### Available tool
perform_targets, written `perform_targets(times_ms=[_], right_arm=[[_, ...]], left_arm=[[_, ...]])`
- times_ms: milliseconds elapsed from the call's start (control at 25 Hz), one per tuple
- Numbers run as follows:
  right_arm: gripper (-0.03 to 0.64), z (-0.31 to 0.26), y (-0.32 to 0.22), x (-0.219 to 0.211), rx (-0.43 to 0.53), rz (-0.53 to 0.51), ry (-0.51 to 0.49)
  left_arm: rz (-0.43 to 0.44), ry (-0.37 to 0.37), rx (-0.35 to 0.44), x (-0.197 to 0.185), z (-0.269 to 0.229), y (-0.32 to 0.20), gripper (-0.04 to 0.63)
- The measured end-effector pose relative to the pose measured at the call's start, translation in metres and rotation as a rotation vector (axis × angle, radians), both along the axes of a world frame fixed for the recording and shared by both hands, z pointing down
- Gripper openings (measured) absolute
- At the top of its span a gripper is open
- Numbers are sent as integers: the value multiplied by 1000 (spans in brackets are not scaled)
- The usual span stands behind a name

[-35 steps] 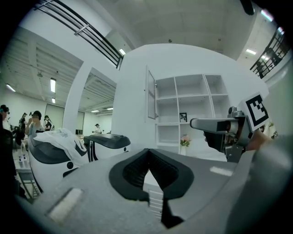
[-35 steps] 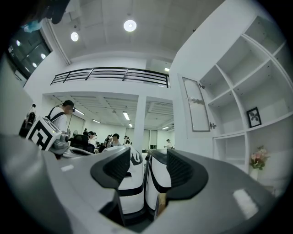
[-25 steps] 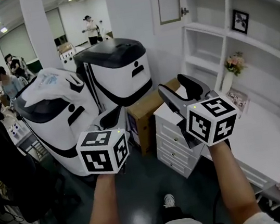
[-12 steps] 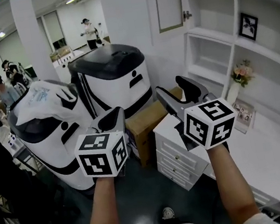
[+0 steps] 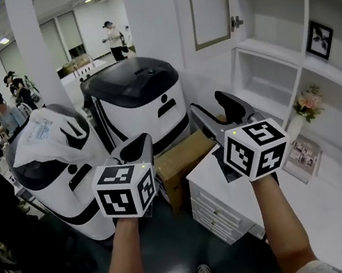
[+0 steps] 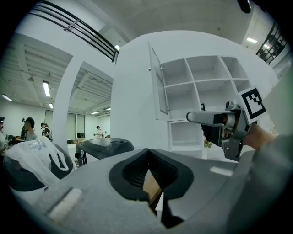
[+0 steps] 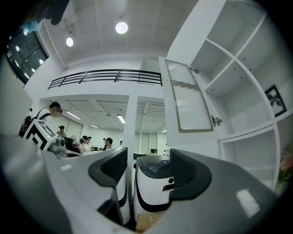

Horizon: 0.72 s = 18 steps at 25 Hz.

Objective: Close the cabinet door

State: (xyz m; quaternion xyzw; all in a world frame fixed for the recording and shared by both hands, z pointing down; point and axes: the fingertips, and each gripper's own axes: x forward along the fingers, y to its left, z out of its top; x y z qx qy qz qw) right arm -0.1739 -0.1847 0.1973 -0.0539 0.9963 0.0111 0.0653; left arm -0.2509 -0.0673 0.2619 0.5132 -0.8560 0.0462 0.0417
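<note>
The cabinet door (image 5: 209, 4), a ribbed-glass panel in a pale frame with a small knob (image 5: 236, 22), stands swung open from the white shelf unit (image 5: 273, 52) at the upper right. My right gripper (image 5: 219, 113) is held up below the door and well short of it, open with nothing between its fingers. In the right gripper view the door (image 7: 190, 100) hangs above and beyond the right gripper (image 7: 146, 176). My left gripper (image 5: 136, 150) is lower and to the left, shut and empty. The left gripper view shows the left gripper (image 6: 149, 171) with the door (image 6: 159, 87) far ahead.
Two white-and-black machines (image 5: 136, 99) (image 5: 58, 157) stand on the left, a cardboard box (image 5: 184, 156) beside them. A white drawer unit (image 5: 225, 211) and desk top (image 5: 297, 202) lie under the shelves, which hold a flower vase (image 5: 307, 104) and a framed picture (image 5: 319, 38). People stand at the far left.
The view has lifted and drawn nearer the shelves, so the door shows larger and lower. Both grippers stay in much the same pose, with their jaws unchanged.
</note>
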Motion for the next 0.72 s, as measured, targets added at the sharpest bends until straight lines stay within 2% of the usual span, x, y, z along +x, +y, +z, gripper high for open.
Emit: perform_targets(times_ms=[200, 720], right_arm=[[278, -1, -22, -15, -9, -15, -9], [282, -13, -52, -42, 3, 19, -26]], left_arm=[[-4, -12, -11, -11, -4, -26, -5], [64, -16, 14, -31, -5, -73, -5]])
